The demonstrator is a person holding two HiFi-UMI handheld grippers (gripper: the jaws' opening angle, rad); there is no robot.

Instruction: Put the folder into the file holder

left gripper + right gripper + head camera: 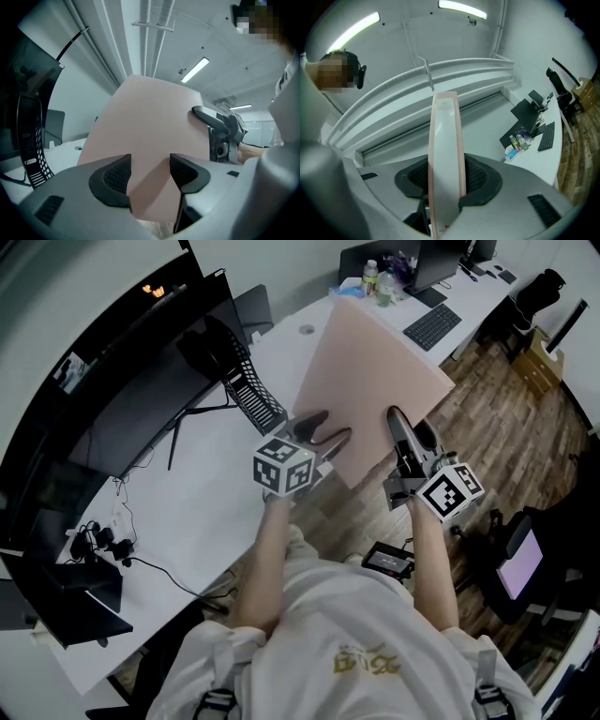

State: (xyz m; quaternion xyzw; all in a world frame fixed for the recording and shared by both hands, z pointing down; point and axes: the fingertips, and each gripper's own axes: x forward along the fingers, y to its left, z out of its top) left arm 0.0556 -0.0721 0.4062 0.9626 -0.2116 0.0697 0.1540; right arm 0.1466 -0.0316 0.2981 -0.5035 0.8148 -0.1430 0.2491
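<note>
A large pale pink folder [375, 381] hangs in the air over the desk's near edge, tilted up. My right gripper [405, 427] is shut on its lower right edge; in the right gripper view the folder [446, 154] stands edge-on, pinched between the pads. My left gripper [328, 427] is at the folder's lower left corner with its jaws open. In the left gripper view the folder's face [150, 126] fills the gap beyond the fingers, untouched by the pads, and the right gripper [220, 131] shows at its right edge. The black mesh file holder [246, 381] stands on the desk to the left.
A dark curved monitor [141, 399] stands behind the file holder [33, 150] on the white desk [216, 493]. A keyboard [431, 326] and bottles [375, 279] lie at the far end. A black chair [530, 563] stands on the wood floor at the right.
</note>
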